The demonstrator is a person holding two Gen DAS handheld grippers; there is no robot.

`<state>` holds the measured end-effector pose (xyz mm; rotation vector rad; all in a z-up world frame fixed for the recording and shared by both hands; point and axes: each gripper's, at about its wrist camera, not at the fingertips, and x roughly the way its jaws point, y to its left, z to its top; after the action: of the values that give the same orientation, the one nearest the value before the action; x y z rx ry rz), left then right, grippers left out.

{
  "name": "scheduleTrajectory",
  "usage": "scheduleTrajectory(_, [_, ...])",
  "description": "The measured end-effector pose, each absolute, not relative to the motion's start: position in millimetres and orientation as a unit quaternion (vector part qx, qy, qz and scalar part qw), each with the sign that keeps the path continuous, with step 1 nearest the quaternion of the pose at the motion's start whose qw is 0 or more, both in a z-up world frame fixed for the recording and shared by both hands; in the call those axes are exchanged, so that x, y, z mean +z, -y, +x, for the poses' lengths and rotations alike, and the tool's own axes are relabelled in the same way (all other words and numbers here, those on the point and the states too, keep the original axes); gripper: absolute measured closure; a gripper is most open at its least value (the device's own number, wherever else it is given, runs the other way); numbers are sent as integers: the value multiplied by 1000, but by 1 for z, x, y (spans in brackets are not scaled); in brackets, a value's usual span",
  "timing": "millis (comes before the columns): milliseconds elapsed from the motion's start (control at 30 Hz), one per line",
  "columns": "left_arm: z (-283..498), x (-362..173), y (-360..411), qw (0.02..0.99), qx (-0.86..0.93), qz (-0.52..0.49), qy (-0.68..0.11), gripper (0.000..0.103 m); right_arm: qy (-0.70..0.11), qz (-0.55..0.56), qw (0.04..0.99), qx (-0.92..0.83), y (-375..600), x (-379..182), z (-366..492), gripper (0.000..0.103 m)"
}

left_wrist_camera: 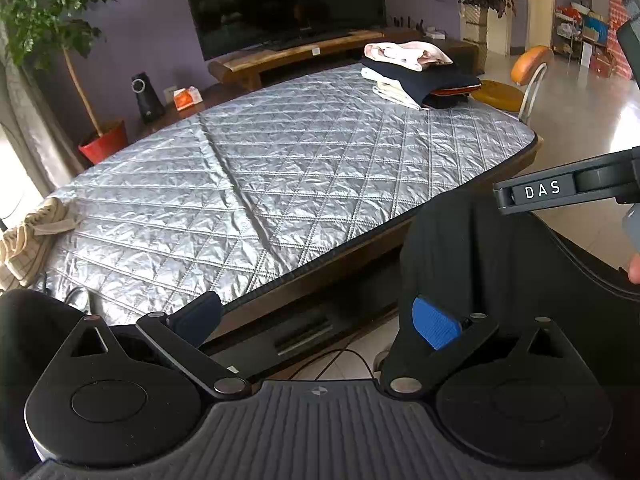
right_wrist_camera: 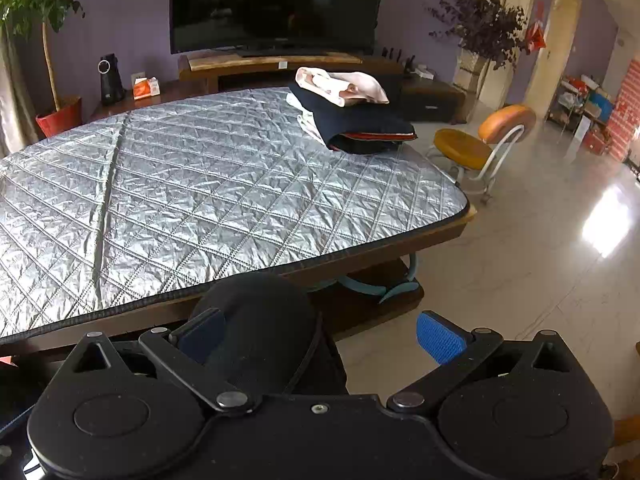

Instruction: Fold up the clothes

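Clothes: folded stack (right_wrist_camera: 352, 116) sits at the far right corner of the bench (right_wrist_camera: 224, 184), pink piece on top, dark and white ones under it. Loose beige garment (left_wrist_camera: 30, 236) hangs off the bench's left edge. Left hand-held gripper (left_wrist_camera: 316, 322) and right hand-held gripper (right_wrist_camera: 320, 336) both spread wide, holding nothing, near the front edge over dark trousers (right_wrist_camera: 260, 320).

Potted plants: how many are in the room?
2. A green plant in a red pot stands far left by the curtain; a dark-leaved plant stands right of the TV. Others may be out of view.
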<state>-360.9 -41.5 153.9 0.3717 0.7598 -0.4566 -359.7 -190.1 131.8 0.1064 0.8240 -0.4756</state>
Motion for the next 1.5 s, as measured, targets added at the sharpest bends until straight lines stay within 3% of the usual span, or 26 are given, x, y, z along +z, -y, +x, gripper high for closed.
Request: scheduleTrajectory(1500, [-363,150,45,882,-226,187,-369,1,-401,48,886,-228,189,129,-359,1])
